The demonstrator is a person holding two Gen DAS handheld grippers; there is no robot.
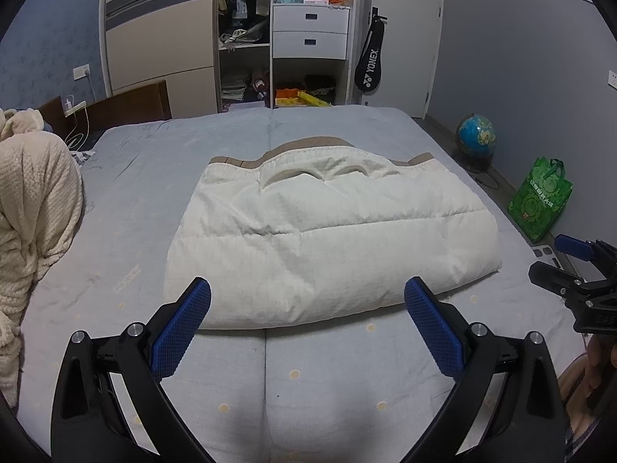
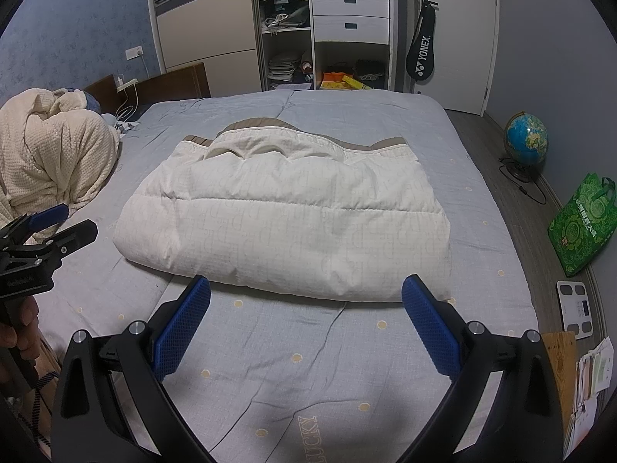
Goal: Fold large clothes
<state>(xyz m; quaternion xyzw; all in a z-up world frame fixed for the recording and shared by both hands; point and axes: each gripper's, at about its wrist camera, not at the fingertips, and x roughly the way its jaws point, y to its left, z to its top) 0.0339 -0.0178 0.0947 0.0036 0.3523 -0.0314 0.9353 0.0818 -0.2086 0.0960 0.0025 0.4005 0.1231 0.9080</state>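
A cream quilted jacket (image 1: 327, 239) with a tan lining edge lies folded into a flat rectangle in the middle of the grey-blue bed (image 1: 327, 378). It also shows in the right wrist view (image 2: 293, 223). My left gripper (image 1: 307, 301) is open and empty, held above the bed just short of the jacket's near edge. My right gripper (image 2: 305, 297) is open and empty, likewise just short of the near edge. Each gripper shows at the edge of the other's view, the right one (image 1: 578, 270) and the left one (image 2: 42, 239).
A cream fleece blanket (image 1: 34, 208) is heaped at the bed's left side (image 2: 54, 158). A wardrobe with drawers (image 1: 308, 31) stands behind the bed. A globe (image 2: 526, 139), a green bag (image 2: 578, 223) and a scale (image 2: 576, 308) are on the floor at the right.
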